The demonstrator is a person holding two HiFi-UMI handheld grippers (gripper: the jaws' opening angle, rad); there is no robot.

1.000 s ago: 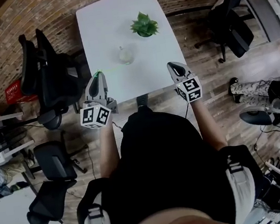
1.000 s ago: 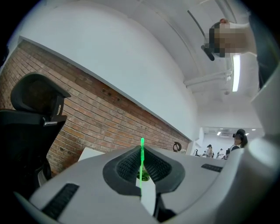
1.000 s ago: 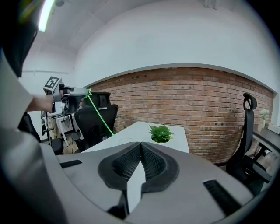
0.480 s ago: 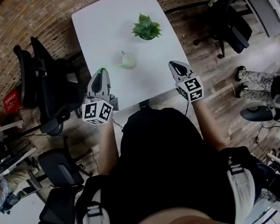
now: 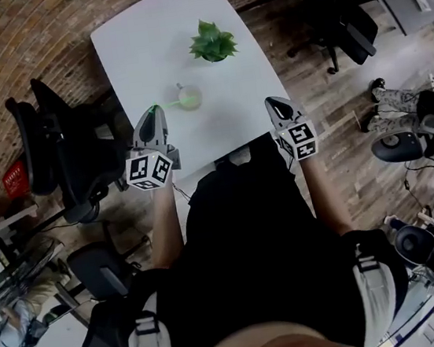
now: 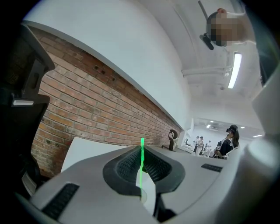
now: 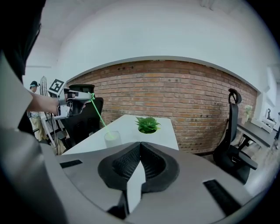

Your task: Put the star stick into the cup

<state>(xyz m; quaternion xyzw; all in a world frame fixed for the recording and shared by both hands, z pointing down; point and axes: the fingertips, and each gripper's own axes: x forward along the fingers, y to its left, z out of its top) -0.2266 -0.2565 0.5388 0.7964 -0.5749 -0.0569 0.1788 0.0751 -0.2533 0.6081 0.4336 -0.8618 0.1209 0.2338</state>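
A person stands at the near edge of a white rectangular bench (image 5: 145, 51) with tongs in each hand. The left tongs (image 5: 153, 112) are clamped shut on the upper end of a thin, bright green plastic star stick (image 7: 100, 117). The stick slants down and to the right from them, and its lower end reaches into a small, clear, pale plastic cup (image 5: 189, 97). The star itself cannot be made out. The right tongs (image 7: 140, 146) are closed tip to tip with nothing between them, and they hang over the bench's near right corner, well apart from the cup.

The main risk appears to be the cup tipping. It looks light, nothing steadies it, and the stick enters at a slant, so any sideways push from the left tongs could lever the rim over or slide the cup along the bench. If the stick is released while it leans this far, its long upper part may swing down, which could pull the cup over or flip the stick out onto the bench. The stick is also very thin, so it could twist or slip in the pads.

The cup stands on the near half of the bench, about midway between its left and right edges. It holds the stick's lower end and shows a faint green tint, and nothing else in it can be made out. Beyond it, nearer the right edge, a low white pot holds a small green leafy plant (image 5: 212, 42).
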